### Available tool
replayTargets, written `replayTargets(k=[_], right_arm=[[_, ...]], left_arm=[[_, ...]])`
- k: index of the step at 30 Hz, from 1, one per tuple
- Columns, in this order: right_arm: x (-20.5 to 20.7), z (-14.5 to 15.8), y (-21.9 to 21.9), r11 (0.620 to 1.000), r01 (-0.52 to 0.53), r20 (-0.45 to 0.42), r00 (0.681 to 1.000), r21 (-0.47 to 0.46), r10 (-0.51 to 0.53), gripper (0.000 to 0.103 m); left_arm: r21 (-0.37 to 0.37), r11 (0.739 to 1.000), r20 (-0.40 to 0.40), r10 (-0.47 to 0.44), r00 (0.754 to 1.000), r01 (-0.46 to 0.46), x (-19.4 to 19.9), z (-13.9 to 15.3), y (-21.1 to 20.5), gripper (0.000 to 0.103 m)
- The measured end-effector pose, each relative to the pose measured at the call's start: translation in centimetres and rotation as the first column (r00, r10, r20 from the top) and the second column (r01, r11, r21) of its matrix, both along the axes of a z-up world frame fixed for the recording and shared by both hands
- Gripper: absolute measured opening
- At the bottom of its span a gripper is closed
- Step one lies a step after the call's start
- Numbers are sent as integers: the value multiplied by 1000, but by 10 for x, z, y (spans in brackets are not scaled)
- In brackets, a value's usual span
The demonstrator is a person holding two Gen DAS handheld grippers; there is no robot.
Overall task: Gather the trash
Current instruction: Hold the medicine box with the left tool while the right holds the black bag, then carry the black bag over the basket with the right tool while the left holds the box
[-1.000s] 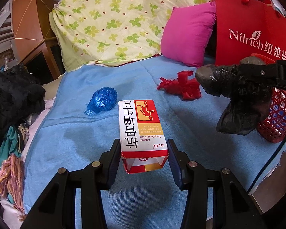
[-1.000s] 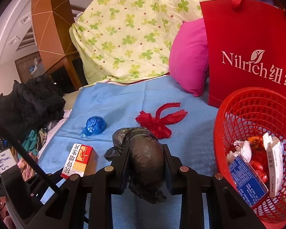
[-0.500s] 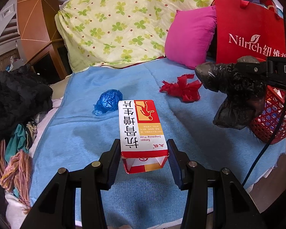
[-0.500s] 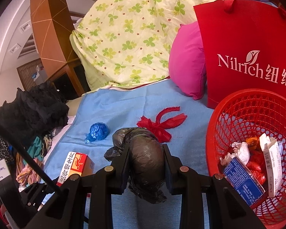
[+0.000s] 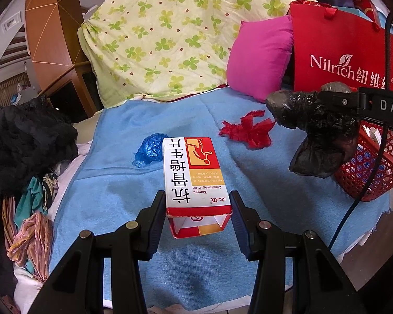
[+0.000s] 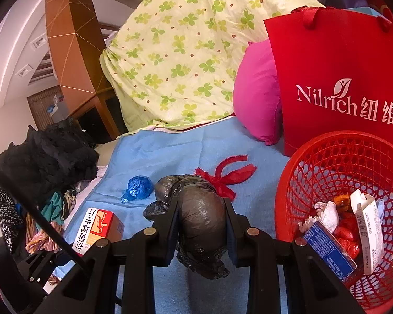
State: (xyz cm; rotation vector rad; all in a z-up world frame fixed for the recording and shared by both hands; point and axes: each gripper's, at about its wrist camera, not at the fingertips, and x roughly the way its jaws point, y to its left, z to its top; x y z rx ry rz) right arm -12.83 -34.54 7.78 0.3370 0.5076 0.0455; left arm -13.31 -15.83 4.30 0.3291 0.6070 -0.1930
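Left wrist view
Hidden or cut off: the red basket (image 5: 364,172) runs off the right edge, partly behind the black bag (image 5: 319,141); the right tongs (image 5: 353,102) show only as a black bar, tips buried in that bag.
Surface and room: a blue blanket (image 5: 118,183) fills the middle; a clover-print quilt (image 5: 170,39) is piled at the top, a pink pillow (image 5: 259,57) and red shopping bag (image 5: 340,52) at upper right, dark clothes (image 5: 26,141) at left.
Loose trash: a blue wad (image 5: 149,151) at centre left, a red ribbon (image 5: 249,130) right of centre, both on the blanket.
Left tongs (image 5: 196,212): clamped on the near end of a red and white box (image 5: 194,175), bottom centre.

Right wrist view
Hard to make out: basket contents at lower right are a jumble of cartons and wrappers; the left tongs at lower left are mostly dark shapes.
Surface: the blanket (image 6: 170,151) is mid-frame, the basket (image 6: 327,157) at right.
Right tongs (image 6: 200,222): nearly closed, squeezing the black bag (image 6: 201,214) at bottom centre, just left of the basket.
Box (image 6: 97,227): lower left.
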Motion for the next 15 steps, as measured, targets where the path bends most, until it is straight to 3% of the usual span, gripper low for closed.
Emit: replayTargets(k=[15], right_arm=[[-15, 6, -3, 1000, -12, 44, 999, 11, 12, 32]], left_arm=[[7, 1000, 26, -7, 1000, 7, -11, 16, -4, 50]])
